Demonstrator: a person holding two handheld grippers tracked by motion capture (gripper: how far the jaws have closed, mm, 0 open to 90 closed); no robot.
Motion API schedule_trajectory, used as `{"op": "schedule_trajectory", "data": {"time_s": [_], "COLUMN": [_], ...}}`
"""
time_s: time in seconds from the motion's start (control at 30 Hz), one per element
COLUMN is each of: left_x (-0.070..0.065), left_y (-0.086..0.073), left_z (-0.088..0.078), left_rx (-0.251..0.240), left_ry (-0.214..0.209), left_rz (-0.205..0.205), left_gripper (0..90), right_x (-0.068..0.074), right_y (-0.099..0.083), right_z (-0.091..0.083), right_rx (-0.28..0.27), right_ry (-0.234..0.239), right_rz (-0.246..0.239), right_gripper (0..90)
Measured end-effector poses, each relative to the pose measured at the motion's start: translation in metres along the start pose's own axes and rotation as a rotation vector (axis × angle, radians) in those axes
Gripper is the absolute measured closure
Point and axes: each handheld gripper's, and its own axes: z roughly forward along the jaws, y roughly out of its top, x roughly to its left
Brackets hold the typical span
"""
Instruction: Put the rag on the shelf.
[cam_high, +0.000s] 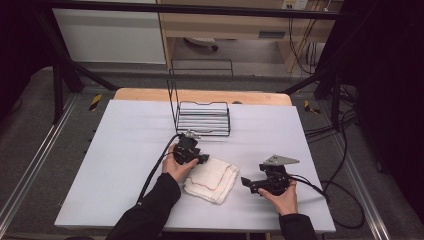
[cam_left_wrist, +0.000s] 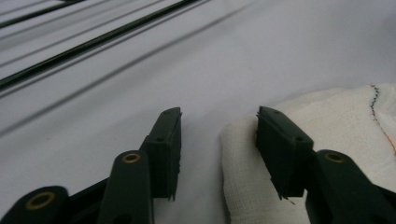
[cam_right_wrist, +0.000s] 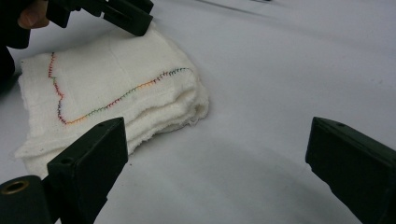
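The left gripper (cam_left_wrist: 218, 116), jaws half open, straddles a corner of the folded cloth (cam_high: 212, 180). Next: pinch it. The right gripper (cam_right_wrist: 217, 154) hangs beside the cloth, wide open and empty.

No text, label, brand, number or sign can be read anywhere; the multicoloured stitching on the folded white gauze cloth (cam_right_wrist: 112, 88) forms a plain line, not letters
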Motion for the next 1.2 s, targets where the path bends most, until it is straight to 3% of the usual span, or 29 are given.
{"op": "schedule_trajectory", "data": {"time_s": [0.27, 0.33, 0.43, 0.57, 0.7, 0.83, 1.0, 1.2], "left_x": [-0.004, -0.005, -0.006, -0.008, -0.01, -0.009, -0.009, -0.01], "left_y": [-0.002, -0.002, -0.002, -0.005, -0.007, -0.007, -0.007, -0.007], "left_z": [0.0, 0.0, 0.001, 0.001, 0.001, 0.002, 0.002, 0.002], "left_rx": [0.012, 0.012, 0.012, -0.006, -0.025, -0.022, -0.024, -0.023], "left_ry": [-0.024, -0.036, -0.036, -0.03, -0.023, -0.031, -0.029, -0.025], "left_rz": [0.025, 0.016, 0.027, 0.051, 0.073, 0.07, 0.079, 0.09], "left_gripper": [67.8, 72.4, 75.0, 77.5, 78.5, 78.6, 78.7, 78.7], "right_x": [0.0, 0.0, 0.0, 0.003, 0.008, 0.011, 0.01, 0.017], "right_y": [0.001, 0.003, 0.006, 0.011, 0.017, 0.02, 0.021, 0.023], "right_z": [0.003, 0.003, 0.006, 0.012, 0.023, 0.035, 0.044, 0.05], "right_rx": [0.006, 0.008, -0.002, 0.012, -0.005, 0.013, 0.0, 0.032], "right_ry": [-0.017, -0.021, -0.027, -0.06, -0.05, -0.071, -0.07, -0.088], "right_rz": [0.015, 0.027, 0.048, 0.04, 0.069, 0.05, 0.091, 0.068], "right_gripper": [5.9, 5.9, 7.8, 11.5, 18.9, 28.7, 41.4, 52.9]}}
